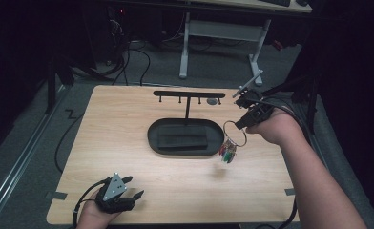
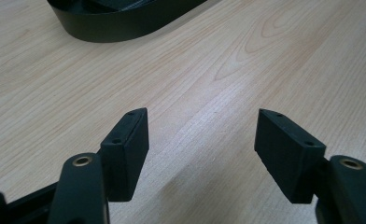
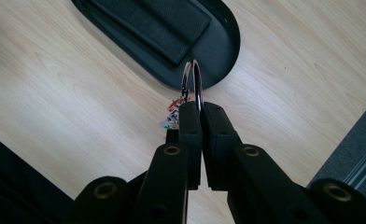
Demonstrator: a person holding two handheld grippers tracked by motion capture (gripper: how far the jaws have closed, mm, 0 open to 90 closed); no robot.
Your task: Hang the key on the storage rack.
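Note:
My right gripper [image 1: 241,125] is shut on a large metal key ring [image 1: 235,133], held in the air over the table's right side. Small coloured tags [image 1: 228,151] dangle from the ring. In the right gripper view the ring [image 3: 193,81] stands edge-on, pinched between the two pads, with the tags [image 3: 173,113] hanging to the left of them. A black oval tray [image 1: 154,139] with a T-shaped hook stand [image 1: 189,94] sits mid-table, left of the ring. My left gripper [image 1: 133,187] rests near the front left edge; its jaws [image 2: 202,149] stand open over bare wood.
The wooden table [image 1: 128,176] has a dark pad [image 1: 182,136] lying in the tray. A small grey object [image 1: 213,101] lies by the stand's far right. Cables and a white desk frame [image 1: 185,43] stand on the floor beyond the table.

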